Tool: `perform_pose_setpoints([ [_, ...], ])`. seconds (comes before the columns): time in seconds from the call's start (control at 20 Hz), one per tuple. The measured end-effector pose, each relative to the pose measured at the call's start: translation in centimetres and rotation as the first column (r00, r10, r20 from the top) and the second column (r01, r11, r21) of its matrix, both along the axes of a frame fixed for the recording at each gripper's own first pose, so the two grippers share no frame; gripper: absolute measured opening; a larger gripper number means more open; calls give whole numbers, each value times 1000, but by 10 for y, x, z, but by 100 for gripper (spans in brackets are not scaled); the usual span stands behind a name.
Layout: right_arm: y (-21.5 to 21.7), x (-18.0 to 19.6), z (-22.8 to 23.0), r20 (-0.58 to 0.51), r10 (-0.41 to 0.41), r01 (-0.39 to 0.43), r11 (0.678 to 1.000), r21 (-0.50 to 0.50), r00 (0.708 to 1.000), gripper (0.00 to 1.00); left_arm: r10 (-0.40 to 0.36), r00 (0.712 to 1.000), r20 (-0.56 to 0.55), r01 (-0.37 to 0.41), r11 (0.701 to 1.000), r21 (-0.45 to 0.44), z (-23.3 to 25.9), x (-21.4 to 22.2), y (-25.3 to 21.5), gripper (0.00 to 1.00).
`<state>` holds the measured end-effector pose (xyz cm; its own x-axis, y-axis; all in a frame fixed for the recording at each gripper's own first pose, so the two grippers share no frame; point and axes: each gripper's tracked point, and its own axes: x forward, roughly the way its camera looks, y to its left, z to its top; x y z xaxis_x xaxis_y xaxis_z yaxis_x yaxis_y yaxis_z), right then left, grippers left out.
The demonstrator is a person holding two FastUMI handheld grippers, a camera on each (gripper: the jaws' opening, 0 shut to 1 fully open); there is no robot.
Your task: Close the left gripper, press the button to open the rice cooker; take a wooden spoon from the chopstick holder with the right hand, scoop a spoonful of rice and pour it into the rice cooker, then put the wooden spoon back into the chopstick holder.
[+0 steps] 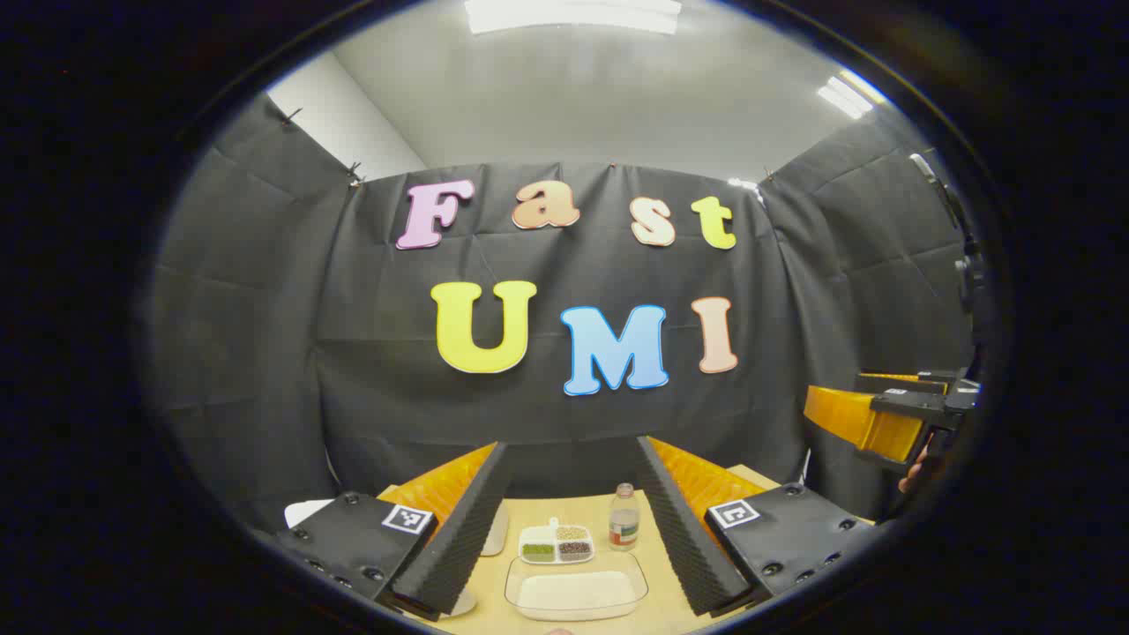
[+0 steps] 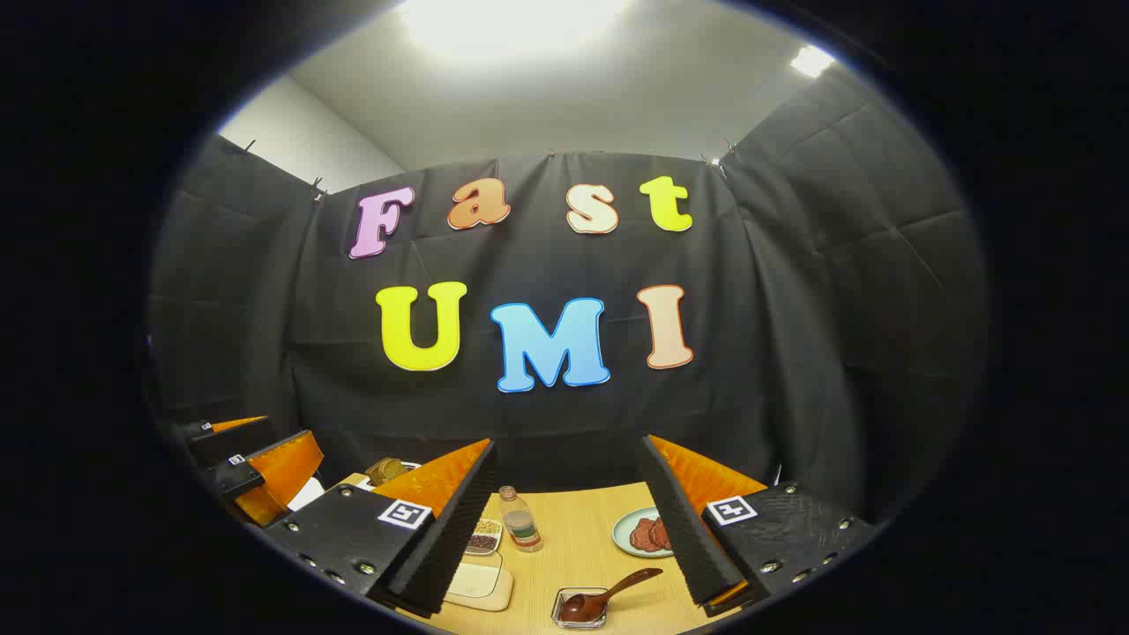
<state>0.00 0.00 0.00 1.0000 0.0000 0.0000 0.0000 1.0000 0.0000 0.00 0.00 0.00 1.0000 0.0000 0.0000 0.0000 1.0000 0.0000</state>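
Left gripper point(image 1: 571, 520): raised, level, fingers spread wide, holding nothing.
Right gripper point(image 2: 569, 520): raised, level, fingers spread wide, holding nothing.

Blk cloth walls point(image 1: 265, 335), ceiling lights point(image 1: 573, 13)

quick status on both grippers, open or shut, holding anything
Left gripper: open, fingers spread wide, nothing between them.
Right gripper: open, fingers spread wide, nothing held.

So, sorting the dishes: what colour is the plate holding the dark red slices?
Pale green plate, best seen in the right gripper view.
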Motion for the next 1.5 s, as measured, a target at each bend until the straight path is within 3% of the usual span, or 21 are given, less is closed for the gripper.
perform_pose_setpoints([
  [0.1,1,1,-1,-8,0,0,1000,2,1000,98,-23,1000,12,23,1000,-2,4,1,-4,98],
  [0.15,1,2,-2,-13,-2,2,1000,-2,1000,98,-21,1000,23,21,1000,-6,7,0,-2,94],
  [0.2,0,2,-2,-14,0,0,1000,-6,1000,98,-29,999,27,29,1000,-13,9,2,-3,98],
  [0.55,-5,7,2,-2,-6,6,1000,-17,1000,97,-21,1000,5,21,998,-63,-1,15,2,98],
  [0.6,-6,8,1,-2,-8,8,1000,-17,1000,98,-14,1000,6,14,998,-65,-2,16,5,94],
  [1.1,8,16,-13,-35,21,-22,999,-25,999,98,6,998,-70,-11,998,-65,-29,22,32,95],
  [1.2,14,18,-19,-52,34,-35,999,-26,998,98,23,993,-114,-31,997,-67,-47,23,47,75],
  [1.25,16,18,-21,-60,40,-42,999,-28,997,98,37,991,-131,-47,996,-74,-53,23,57,72],
  [1.3,19,17,-24,-67,45,-47,998,-31,997,98,46,987,-156,-60,994,-87,-62,25,68,49],
  [1.4,22,19,-29,-77,47,-49,998,-32,996,97,56,976,-212,-81,990,-112,-84,24,88,24],
  [1.5,28,20,-36,-93,56,-58,998,-28,994,98,87,957,-276,-128,983,-131,-108,20,118,9],
])
